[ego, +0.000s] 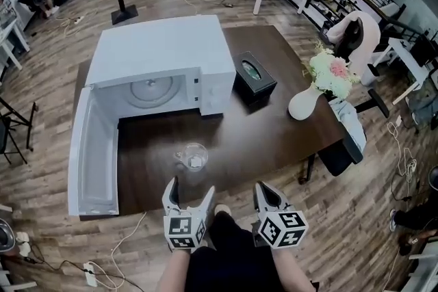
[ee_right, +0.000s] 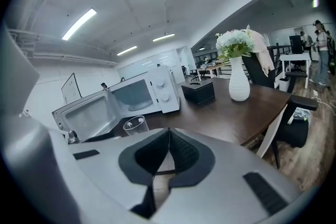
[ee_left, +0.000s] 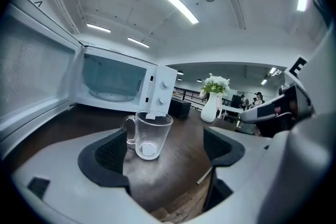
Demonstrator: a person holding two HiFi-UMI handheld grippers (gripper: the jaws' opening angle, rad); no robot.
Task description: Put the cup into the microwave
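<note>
Now your left gripper, low in the frame, has its 2 jaws wide apart and grips nothing. Your right gripper beside it has its jaws pressed together, empty. The cup stands upright at centre on the table, in front of the open microwave.

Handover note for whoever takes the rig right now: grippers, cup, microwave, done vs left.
Left gripper: open, empty, aimed at the glass cup just ahead, not touching it.
Right gripper: shut, empty, at the table's near edge.
Glass cup: upright on the table, outside the microwave, in front of its opening.
Microwave: door open, nothing on the turntable.
Done: door open. Left: grip the cup, set it inside.
</note>
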